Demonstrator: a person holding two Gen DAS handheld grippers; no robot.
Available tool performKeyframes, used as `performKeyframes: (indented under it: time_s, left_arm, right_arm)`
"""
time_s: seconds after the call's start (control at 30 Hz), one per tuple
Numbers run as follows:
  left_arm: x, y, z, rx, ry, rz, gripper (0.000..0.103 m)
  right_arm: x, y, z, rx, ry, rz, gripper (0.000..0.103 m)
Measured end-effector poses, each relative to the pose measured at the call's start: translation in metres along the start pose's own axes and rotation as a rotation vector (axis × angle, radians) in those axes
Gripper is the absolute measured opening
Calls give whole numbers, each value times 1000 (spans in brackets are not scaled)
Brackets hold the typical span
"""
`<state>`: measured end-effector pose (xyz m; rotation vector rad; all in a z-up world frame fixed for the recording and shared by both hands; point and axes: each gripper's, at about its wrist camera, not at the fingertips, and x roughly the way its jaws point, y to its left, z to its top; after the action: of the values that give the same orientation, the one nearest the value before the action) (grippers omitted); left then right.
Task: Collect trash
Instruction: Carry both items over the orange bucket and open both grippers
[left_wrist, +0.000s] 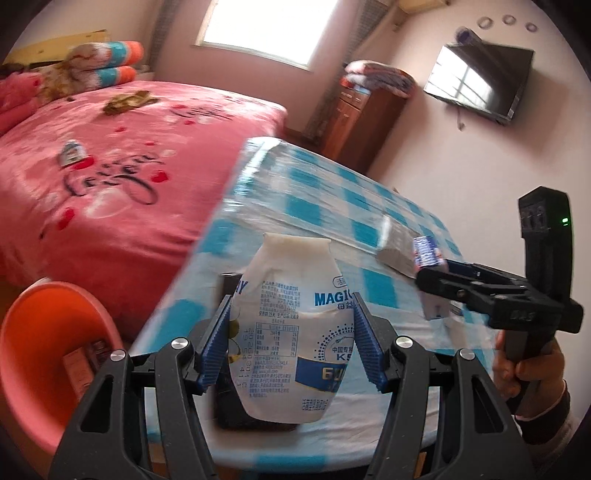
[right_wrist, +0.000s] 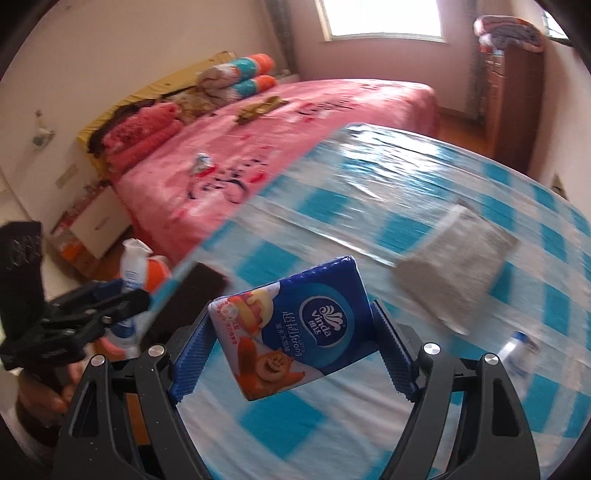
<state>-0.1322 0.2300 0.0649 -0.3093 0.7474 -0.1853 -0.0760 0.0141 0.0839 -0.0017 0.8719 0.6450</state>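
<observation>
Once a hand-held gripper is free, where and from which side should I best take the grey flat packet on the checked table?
Probably at its near edge, coming down from above at a slant. The grey flat packet lies flat on the table, too thin to pinch sideways and perhaps too broad to span; put one finger over that edge, one under.

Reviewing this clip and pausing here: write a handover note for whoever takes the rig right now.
Left hand-held gripper: shut on a white bottle.
Right hand-held gripper: shut on a tissue pack.
Orange bin beside the table, one item already inside.
Left: bin both; grey packet and small bottle on the table; wrappers on the bed.
</observation>
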Motion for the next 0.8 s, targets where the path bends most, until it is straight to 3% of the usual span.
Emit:
performKeyframes:
  time_s: [0.43, 0.8]
  left_arm:
    - [-46, 135, -37, -213, -27, 256, 62]
    - [-58, 201, -69, -350, -19, 342, 62]
  right_arm:
    - [59, 157, 32, -242, 80, 218, 81]
    - [119, 243, 35, -360, 157, 292, 81]
